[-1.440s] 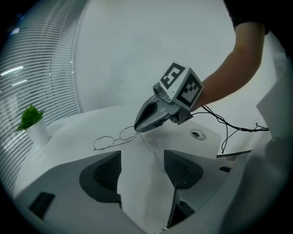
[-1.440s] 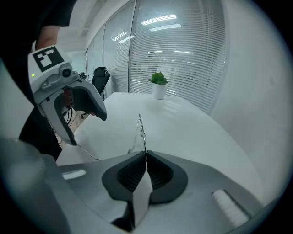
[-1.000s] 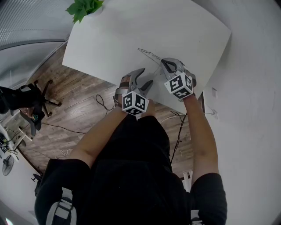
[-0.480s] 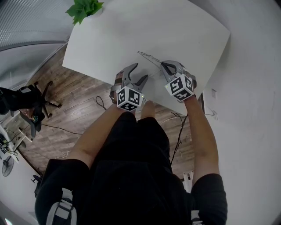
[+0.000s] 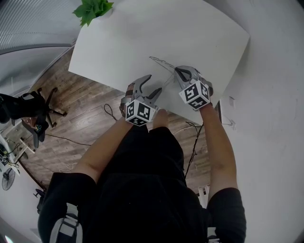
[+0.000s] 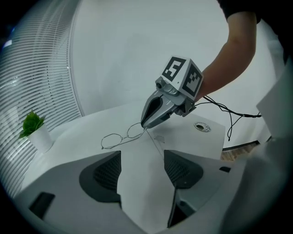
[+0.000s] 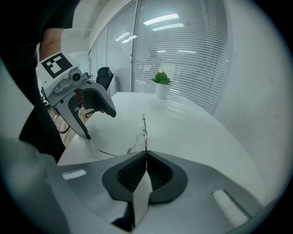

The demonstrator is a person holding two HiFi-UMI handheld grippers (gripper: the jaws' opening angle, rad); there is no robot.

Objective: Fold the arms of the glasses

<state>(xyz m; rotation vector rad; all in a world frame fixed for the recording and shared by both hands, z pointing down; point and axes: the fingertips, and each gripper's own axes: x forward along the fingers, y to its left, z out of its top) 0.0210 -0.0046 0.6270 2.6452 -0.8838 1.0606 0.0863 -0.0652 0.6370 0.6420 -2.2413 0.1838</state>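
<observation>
Thin wire-framed glasses (image 5: 160, 61) lie on the white table (image 5: 142, 33), lenses toward the far left. My right gripper (image 5: 176, 72) is shut on the frame's right end; in the right gripper view the frame (image 7: 143, 130) rises straight out of its shut jaws (image 7: 146, 153). In the left gripper view the lenses (image 6: 120, 137) sit left of the right gripper (image 6: 143, 125). One thin arm (image 6: 154, 144) runs back toward my left gripper (image 6: 142, 169). The left gripper (image 5: 152, 85) stands open near the table's front edge, with nothing between its jaws, close to that arm's tip (image 7: 103, 150).
A small potted plant (image 5: 92, 8) stands at the table's far left corner. A round cable grommet (image 6: 201, 126) sits in the tabletop right of the grippers. The table's near edge (image 5: 109, 88) runs just under the left gripper. An office chair (image 5: 28, 107) and cables lie on the wooden floor.
The left gripper has shifted slightly near the table's front edge and rolled a little, still open. The right gripper and the glasses have kept still.
</observation>
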